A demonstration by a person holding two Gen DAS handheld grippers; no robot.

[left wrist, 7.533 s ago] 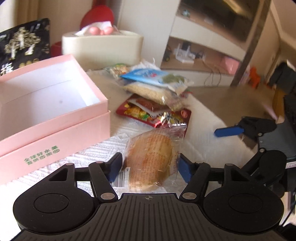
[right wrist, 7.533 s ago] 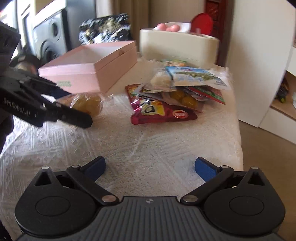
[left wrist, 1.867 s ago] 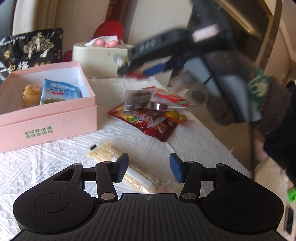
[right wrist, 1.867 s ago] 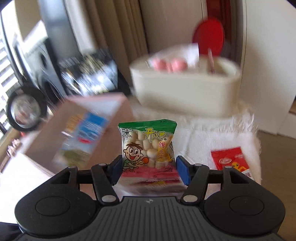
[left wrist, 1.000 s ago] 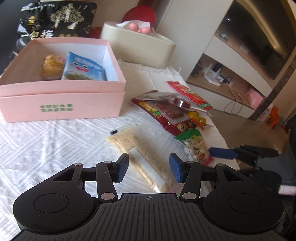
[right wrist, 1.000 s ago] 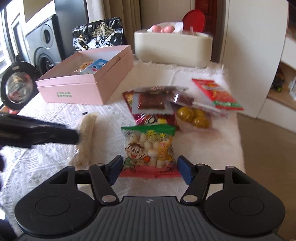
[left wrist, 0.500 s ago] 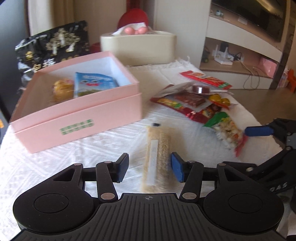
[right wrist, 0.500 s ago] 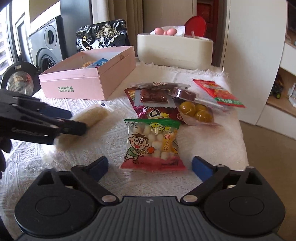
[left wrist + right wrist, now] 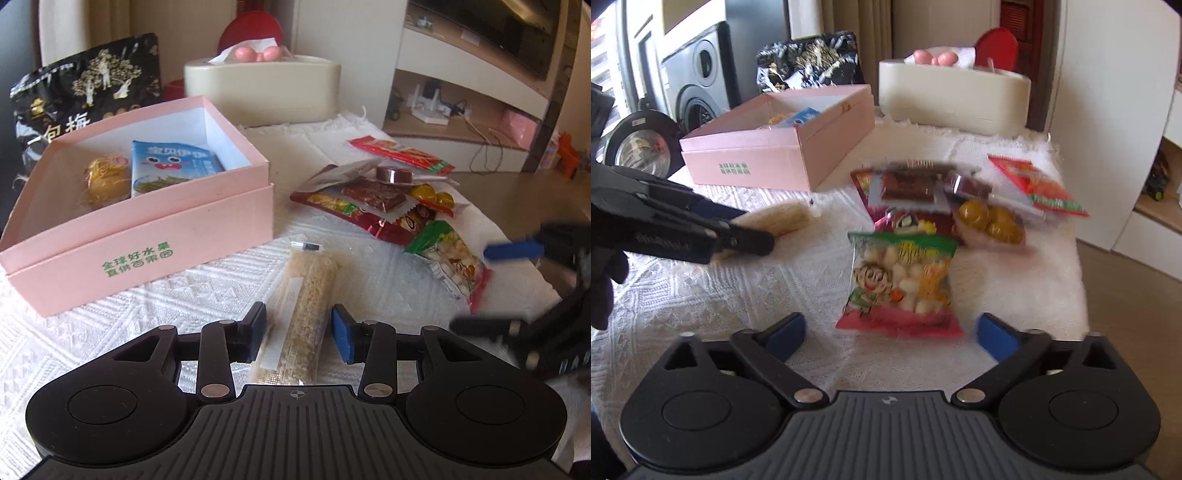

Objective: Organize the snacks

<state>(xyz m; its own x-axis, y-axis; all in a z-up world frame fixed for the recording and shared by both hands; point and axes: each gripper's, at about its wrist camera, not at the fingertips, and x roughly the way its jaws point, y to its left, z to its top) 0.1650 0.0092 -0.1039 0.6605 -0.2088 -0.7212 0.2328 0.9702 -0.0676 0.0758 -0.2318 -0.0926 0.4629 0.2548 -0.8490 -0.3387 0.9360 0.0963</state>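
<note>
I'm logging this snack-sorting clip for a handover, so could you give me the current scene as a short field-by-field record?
surface: table with white textured cloth
container: open pink box
in box: yellow wrapped cake; blue packet
left gripper: jaws have just been closing, either side of the long rice bar, not clearly pressing it
right gripper: open, holding nothing; green-topped puff packet lies on the cloth ahead
unsorted: pile of red and clear packets
behind: cream tissue box
</note>
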